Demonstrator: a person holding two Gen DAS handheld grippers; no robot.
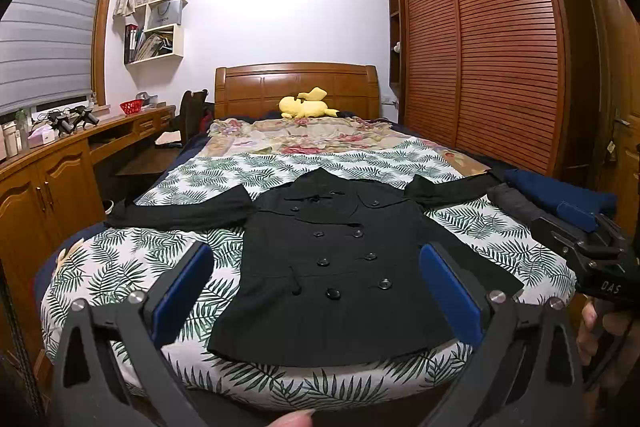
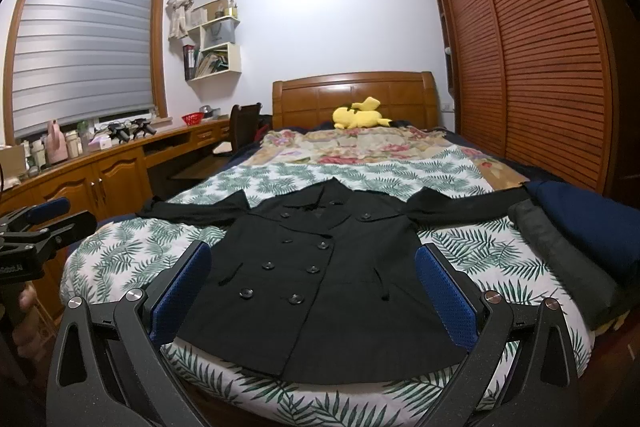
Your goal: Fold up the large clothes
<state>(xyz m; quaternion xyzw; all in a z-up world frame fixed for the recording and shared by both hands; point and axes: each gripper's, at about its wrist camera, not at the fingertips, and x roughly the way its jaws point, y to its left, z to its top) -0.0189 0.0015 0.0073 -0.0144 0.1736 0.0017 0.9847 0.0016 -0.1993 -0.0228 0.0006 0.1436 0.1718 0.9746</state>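
So the black coat (image 1: 336,267) is laid flat, front up, on the leaf-print sheet (image 1: 132,259) at the foot of the bed, both sleeves spread out sideways and the double row of buttons showing. Left gripper (image 1: 316,287) is held above the near edge with its blue pads wide apart, nothing between them. Right gripper (image 2: 312,287) is the same deal — spread wide and empty, hovering over the hem.

Stuff only one camera catches: the left wrist view shows the right gripper from the side at the far right edge, with fingers of a hand (image 1: 592,323) wrapped round its handle, plus a fingertip at the bottom. The right wrist view gives a much fuller look at the folded navy and grey clothes (image 2: 576,243) stacked on the bed's right side, touching the end of the coat's sleeve. Yellow plush toy (image 2: 360,117) sits up by the headboard in both.
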